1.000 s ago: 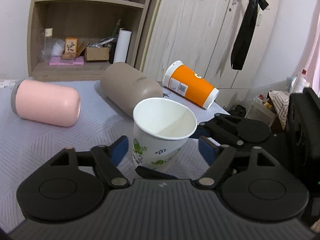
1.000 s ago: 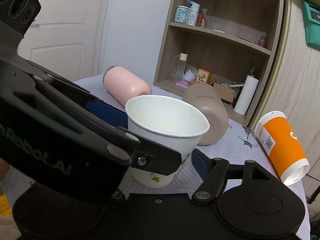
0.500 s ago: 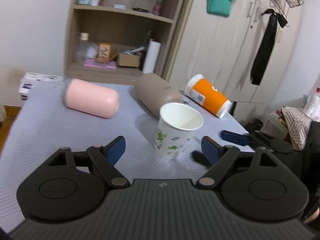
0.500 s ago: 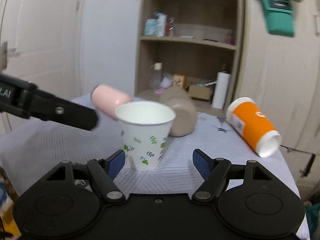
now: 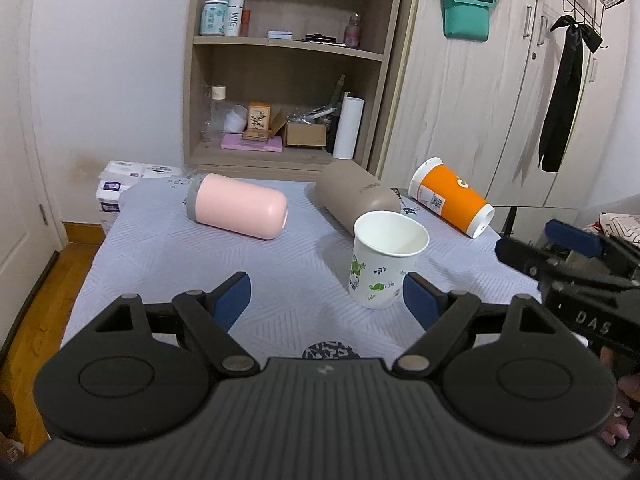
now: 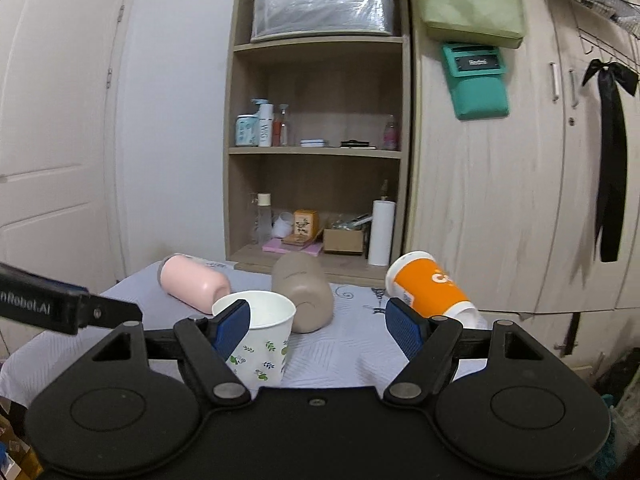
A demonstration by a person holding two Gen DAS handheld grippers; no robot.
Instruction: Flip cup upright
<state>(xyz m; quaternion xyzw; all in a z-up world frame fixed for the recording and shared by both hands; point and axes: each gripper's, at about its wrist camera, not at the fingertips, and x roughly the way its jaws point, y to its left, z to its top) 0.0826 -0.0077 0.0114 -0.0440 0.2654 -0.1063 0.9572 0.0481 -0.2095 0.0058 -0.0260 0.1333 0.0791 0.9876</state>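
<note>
Paper cup (image 5: 386, 258) standing upright on counter (image 5: 160, 264); both tongs (image 5: 326, 300) (image 6: 318, 326) gaping wide, holding nothing. Next: nothing, flip looks done.

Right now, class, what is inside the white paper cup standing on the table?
The left wrist view looks into the white paper cup: only its bare white inner wall and part of the bottom show, with nothing in it. The near rim hides the rest of the bottom.

Each black tool (image 5: 326, 300) carries blue fingertips (image 6: 402, 326), silver pivot screws and round hubs.
</note>
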